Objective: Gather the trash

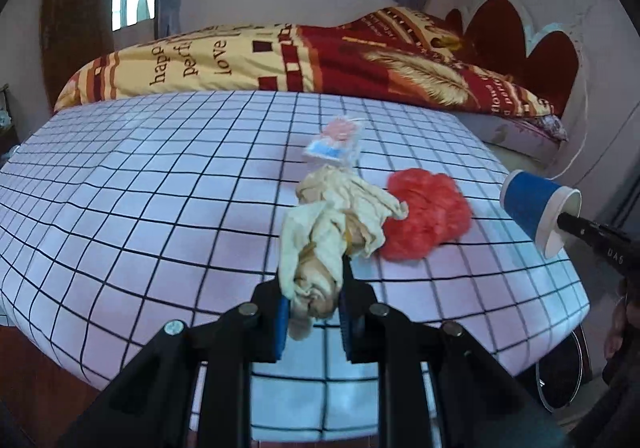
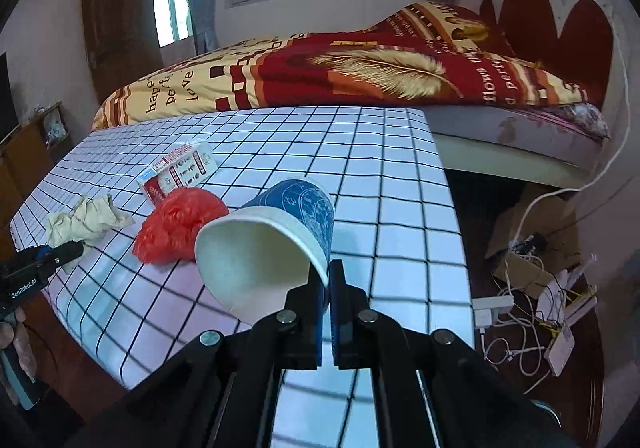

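Observation:
My left gripper (image 1: 312,300) is shut on a crumpled beige paper wad (image 1: 336,224), lifted over the checked tablecloth (image 1: 140,184); the same wad (image 2: 82,222) and left gripper (image 2: 66,250) show at the left of the right wrist view. My right gripper (image 2: 329,290) is shut on the rim of a blue paper cup (image 2: 276,232), white inside, tipped with its mouth toward the camera. In the left wrist view the cup (image 1: 536,208) hangs at the right on the right gripper (image 1: 566,218). A red crumpled plastic bag (image 2: 180,224) (image 1: 424,216) and a small printed carton (image 2: 180,170) (image 1: 336,142) lie on the cloth.
The checked tablecloth (image 2: 360,176) covers a table in front of a bed with a red and yellow quilt (image 2: 360,64). On the floor to the right lie a cardboard box (image 2: 532,224), white cables and a power strip (image 2: 520,312). A round dark bin rim (image 1: 560,372) shows below the table's right edge.

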A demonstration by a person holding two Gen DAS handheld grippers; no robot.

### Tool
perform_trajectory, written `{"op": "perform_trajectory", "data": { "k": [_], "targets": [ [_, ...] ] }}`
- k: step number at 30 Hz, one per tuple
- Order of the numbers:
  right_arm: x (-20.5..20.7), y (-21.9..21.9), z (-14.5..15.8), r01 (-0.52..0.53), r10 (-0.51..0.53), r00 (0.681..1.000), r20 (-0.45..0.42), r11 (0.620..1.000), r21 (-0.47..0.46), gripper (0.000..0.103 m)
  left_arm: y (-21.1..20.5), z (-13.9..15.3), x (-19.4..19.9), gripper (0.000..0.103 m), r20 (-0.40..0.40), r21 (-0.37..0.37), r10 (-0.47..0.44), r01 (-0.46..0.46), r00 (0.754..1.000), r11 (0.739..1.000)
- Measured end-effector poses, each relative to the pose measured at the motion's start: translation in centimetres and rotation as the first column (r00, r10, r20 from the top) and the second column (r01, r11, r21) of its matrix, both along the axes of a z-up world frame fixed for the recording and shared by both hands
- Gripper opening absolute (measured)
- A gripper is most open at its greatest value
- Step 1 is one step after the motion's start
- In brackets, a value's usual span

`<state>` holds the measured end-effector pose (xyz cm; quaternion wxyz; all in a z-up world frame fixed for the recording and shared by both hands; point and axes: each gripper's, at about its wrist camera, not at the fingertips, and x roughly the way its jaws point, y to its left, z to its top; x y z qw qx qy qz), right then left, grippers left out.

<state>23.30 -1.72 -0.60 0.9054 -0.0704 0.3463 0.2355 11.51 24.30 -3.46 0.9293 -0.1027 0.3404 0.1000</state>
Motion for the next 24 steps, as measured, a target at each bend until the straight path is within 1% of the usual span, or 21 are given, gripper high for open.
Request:
{"op": "perform_trajectory", "data": {
  "k": [6,11,15,24],
  "targets": [
    [-2.9,-2.5,0.7,0.022,-0.022,1.0,0.02,1.0,0.003,0.003,-3.0,0.8,-1.7,0.022,0.033,0.005,-0.028,0.028,0.999,1.0],
    [-5.1,-4.7,1.3,0.044,-0.044,0.999,0.031,0.999,0.017,0.003,-5.4,1.6,-2.6,0.022,0.055,-0.006,-0.065,0.066,0.996,0.998],
    [-6.7,-6.8,1.8,0.075,-0.076,0.996,0.039,0.997,0.032,0.003,-7.7,1.7,-2.9,0.022,0.06,0.007,-0.112,0.112,0.992,0.994],
    [-8.4,-11.1,1.5,0.144,-0.145,0.989,0.037,0.989,0.032,0.003,-11.9,1.2,-2.4,0.022,0.056,-0.003,-0.197,0.198,0.979,0.98]
  ]
}}
